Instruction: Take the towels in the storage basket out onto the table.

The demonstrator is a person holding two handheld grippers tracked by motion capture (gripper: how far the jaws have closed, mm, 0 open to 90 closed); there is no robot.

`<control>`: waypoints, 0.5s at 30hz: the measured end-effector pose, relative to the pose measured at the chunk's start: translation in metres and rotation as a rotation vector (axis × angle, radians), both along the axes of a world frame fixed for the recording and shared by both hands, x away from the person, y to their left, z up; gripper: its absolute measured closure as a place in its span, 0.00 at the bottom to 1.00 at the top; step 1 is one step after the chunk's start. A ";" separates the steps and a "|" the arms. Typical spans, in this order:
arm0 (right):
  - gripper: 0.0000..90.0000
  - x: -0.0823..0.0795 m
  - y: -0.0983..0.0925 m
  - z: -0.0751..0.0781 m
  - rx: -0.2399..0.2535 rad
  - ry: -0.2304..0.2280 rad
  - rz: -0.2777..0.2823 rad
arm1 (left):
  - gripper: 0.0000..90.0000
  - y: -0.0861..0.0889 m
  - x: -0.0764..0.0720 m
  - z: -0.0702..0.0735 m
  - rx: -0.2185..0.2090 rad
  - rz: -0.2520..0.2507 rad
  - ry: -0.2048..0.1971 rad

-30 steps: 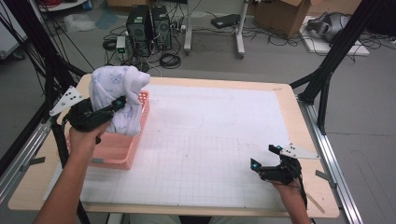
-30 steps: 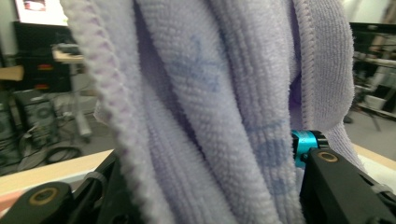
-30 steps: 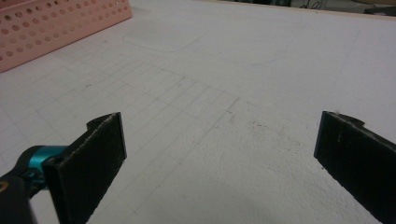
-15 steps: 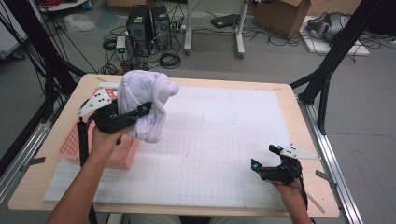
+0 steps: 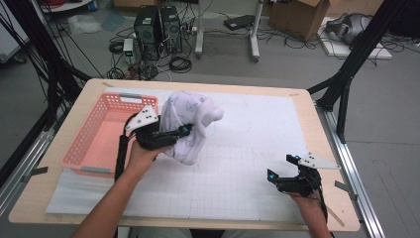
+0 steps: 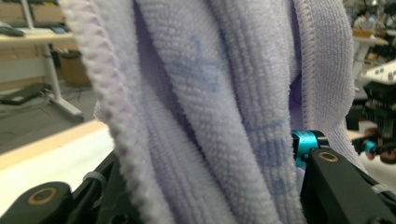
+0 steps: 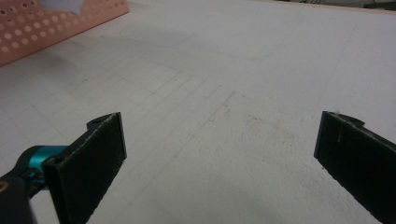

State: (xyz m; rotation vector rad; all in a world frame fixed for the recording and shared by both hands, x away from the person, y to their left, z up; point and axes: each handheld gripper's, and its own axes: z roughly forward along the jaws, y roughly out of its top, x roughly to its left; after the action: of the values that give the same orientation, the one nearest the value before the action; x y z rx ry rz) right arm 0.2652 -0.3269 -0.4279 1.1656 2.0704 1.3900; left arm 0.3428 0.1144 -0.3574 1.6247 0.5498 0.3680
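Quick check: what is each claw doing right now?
Left claw: closed on the pale lilac towel, held bunched up just beside the pink basket.
Right claw: open, holding nothing, low over the white mat.

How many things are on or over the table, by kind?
Towel: 1
Basket: 1
Hand-held gripper: 2, left and right
Total: 4
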 end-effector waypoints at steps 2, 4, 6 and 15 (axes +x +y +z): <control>0.01 0.000 -0.001 0.000 -0.002 -0.002 0.003 | 0.63 -0.011 0.002 -0.008 0.006 -0.013 0.021; 0.01 0.000 -0.001 0.000 -0.002 0.000 0.002 | 0.63 -0.021 0.004 -0.015 0.026 -0.021 0.034; 0.01 0.000 -0.002 0.000 0.000 0.005 0.000 | 0.63 -0.032 0.008 -0.026 0.051 -0.023 0.058; 0.01 0.000 -0.001 -0.001 -0.006 0.012 0.002 | 0.60 -0.075 0.021 -0.064 0.188 -0.008 0.155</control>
State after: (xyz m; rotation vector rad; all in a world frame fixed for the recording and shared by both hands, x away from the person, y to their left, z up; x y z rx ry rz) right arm 0.2654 -0.3278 -0.4288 1.1726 2.0828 1.3804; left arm 0.3641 0.0398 -0.4212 1.8470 0.6400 0.2961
